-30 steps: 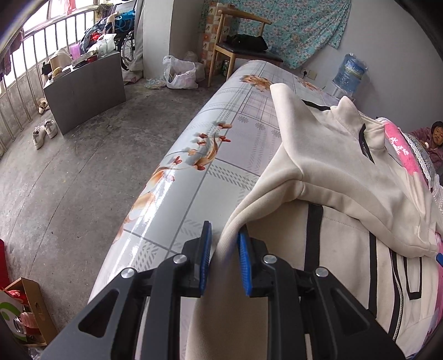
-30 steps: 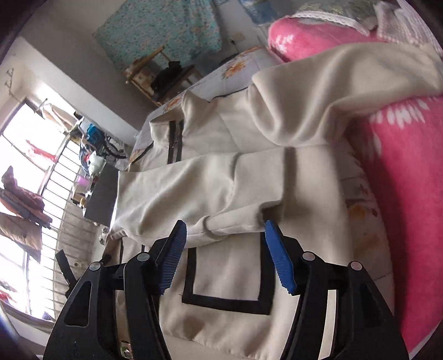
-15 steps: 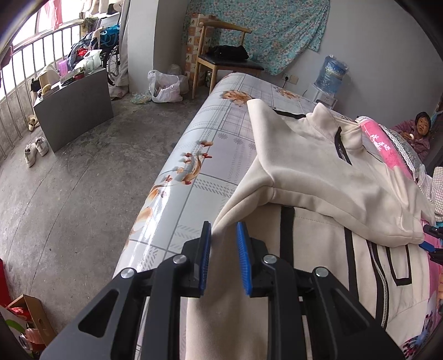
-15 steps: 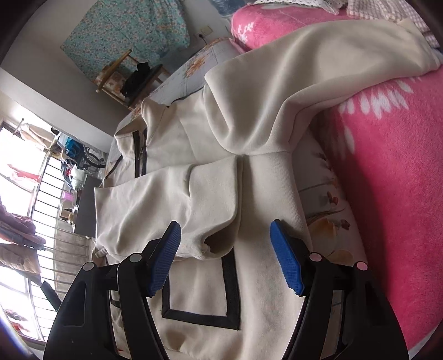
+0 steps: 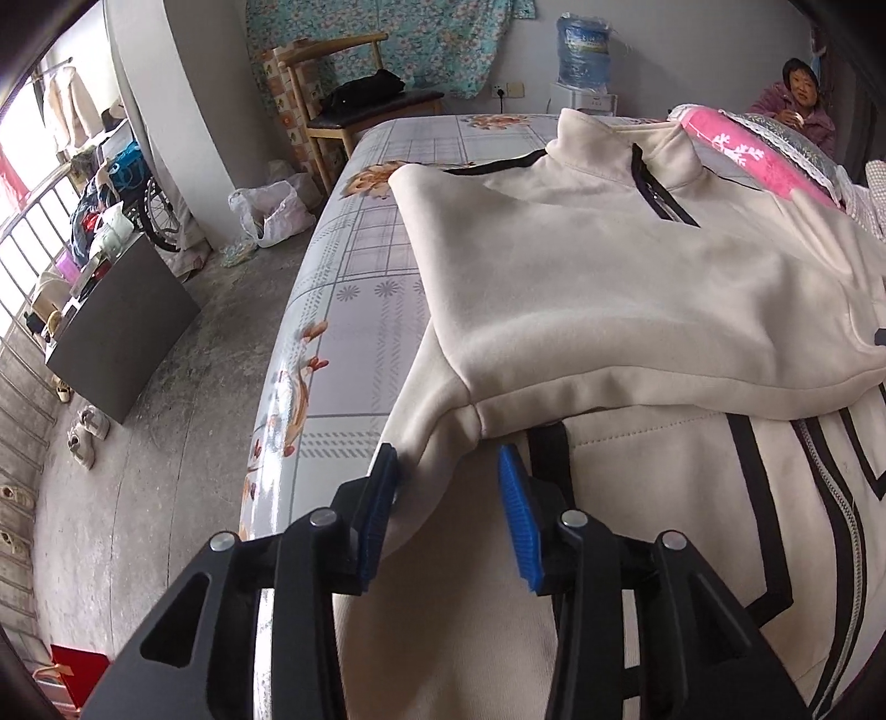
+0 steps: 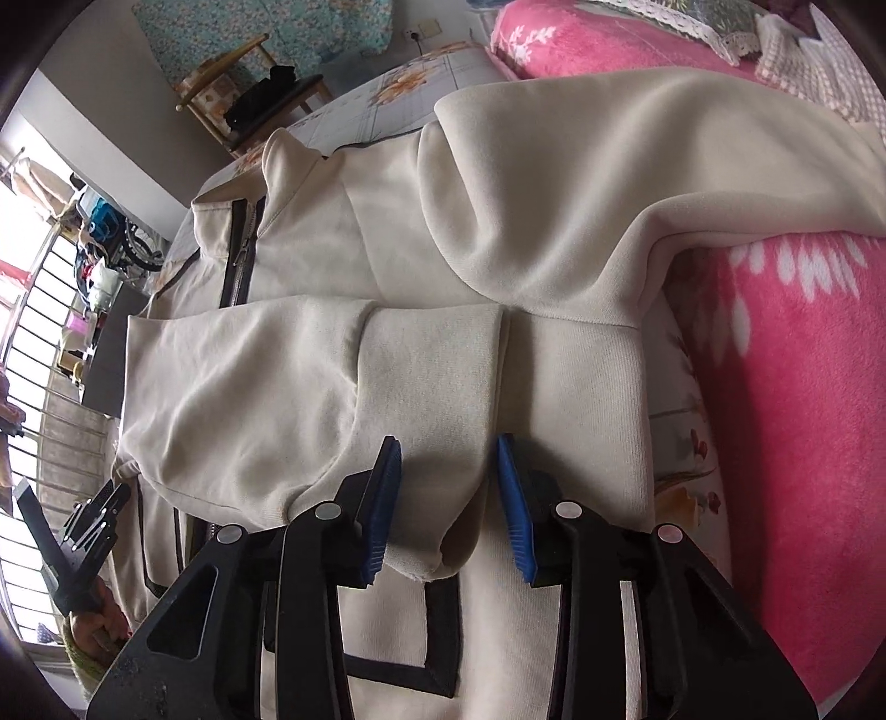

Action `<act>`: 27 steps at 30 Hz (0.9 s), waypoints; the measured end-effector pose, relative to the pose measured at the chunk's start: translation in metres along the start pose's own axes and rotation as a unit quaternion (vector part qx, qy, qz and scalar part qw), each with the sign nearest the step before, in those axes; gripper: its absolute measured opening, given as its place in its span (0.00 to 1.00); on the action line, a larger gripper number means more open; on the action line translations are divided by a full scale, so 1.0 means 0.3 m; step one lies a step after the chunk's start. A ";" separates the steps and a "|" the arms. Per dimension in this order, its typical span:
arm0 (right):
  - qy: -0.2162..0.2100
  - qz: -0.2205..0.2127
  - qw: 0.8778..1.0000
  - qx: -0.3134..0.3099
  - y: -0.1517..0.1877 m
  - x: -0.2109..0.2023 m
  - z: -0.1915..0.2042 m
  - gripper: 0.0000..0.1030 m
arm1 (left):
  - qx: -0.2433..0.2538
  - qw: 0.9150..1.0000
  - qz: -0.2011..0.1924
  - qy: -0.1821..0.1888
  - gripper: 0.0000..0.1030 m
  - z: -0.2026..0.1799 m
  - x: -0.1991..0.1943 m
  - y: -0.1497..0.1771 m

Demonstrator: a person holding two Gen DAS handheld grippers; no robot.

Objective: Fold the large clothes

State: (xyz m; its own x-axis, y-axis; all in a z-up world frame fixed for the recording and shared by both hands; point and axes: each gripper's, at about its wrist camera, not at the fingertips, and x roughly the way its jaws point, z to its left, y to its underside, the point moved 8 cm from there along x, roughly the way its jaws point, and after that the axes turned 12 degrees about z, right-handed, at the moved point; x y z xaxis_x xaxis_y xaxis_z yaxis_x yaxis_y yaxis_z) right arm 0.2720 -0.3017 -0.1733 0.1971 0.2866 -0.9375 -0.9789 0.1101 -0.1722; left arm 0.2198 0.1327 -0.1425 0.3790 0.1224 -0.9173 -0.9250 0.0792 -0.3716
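A cream zip jacket point(image 5: 609, 288) with black trim lies face up on the bed's patterned sheet point(image 5: 354, 288). One sleeve point(image 6: 232, 387) is folded across its chest. My left gripper point(image 5: 447, 459) stands at the jacket's shoulder-side edge with its jaws opening. A fold of cream cloth lies between the pads, and neither pad presses it. My right gripper point(image 6: 447, 448) hangs over that sleeve's ribbed cuff point(image 6: 432, 376), jaws closing, the cuff between them and unpinched. The other sleeve point(image 6: 609, 183) spreads onto a pink blanket point(image 6: 775, 387). The left gripper point(image 6: 91, 515) also shows at the right wrist view's lower left.
The bed's edge drops to a concrete floor on the left. There stand a grey cabinet point(image 5: 122, 327), shoes point(image 5: 86, 437), a white bag point(image 5: 271, 213) and a red box point(image 5: 72, 664). A wooden chair point(image 5: 354, 111) and water bottle point(image 5: 587, 47) are beyond the bed. A person point(image 5: 797, 99) sits at the back right.
My left gripper released the pinched jacket edge, its jaws widened, and it rolled and shifted along the bed. My right gripper came down over the cuff and its jaws narrowed.
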 end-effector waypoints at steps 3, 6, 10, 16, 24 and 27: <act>0.010 0.001 1.000 -0.005 -0.008 0.008 0.008 0.33 | 0.015 1.000 -0.001 -0.016 0.42 -0.014 0.024 -0.015; 0.022 -0.001 1.000 -0.012 -0.019 0.014 0.016 0.30 | 0.014 0.999 -0.009 -0.031 0.43 -0.008 0.037 -0.042; 0.054 -0.011 0.998 -0.026 -0.028 0.006 0.023 0.04 | -0.016 0.999 -0.015 -0.024 0.44 0.032 0.040 -0.068; 0.030 -0.043 0.998 -0.038 -0.062 -0.089 0.082 0.02 | -0.101 0.994 -0.032 0.036 0.43 0.128 0.022 -0.067; -0.036 -0.085 0.988 -0.125 -0.248 -0.240 0.478 0.02 | -0.196 0.976 -0.026 0.092 0.42 0.240 0.053 -0.023; -0.075 -0.105 0.973 -0.191 -0.327 -0.331 0.766 0.02 | -0.216 0.971 -0.034 0.098 0.42 0.250 0.053 -0.013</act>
State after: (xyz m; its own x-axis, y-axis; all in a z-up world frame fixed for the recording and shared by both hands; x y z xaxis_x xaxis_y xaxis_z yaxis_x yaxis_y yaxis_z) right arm 0.3609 -0.1223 0.0061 0.3731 0.4340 -0.8200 -0.8593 -0.1717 -0.4818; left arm 0.2314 0.2086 -0.1448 0.4668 -0.0616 -0.8822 -0.8386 -0.3475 -0.4194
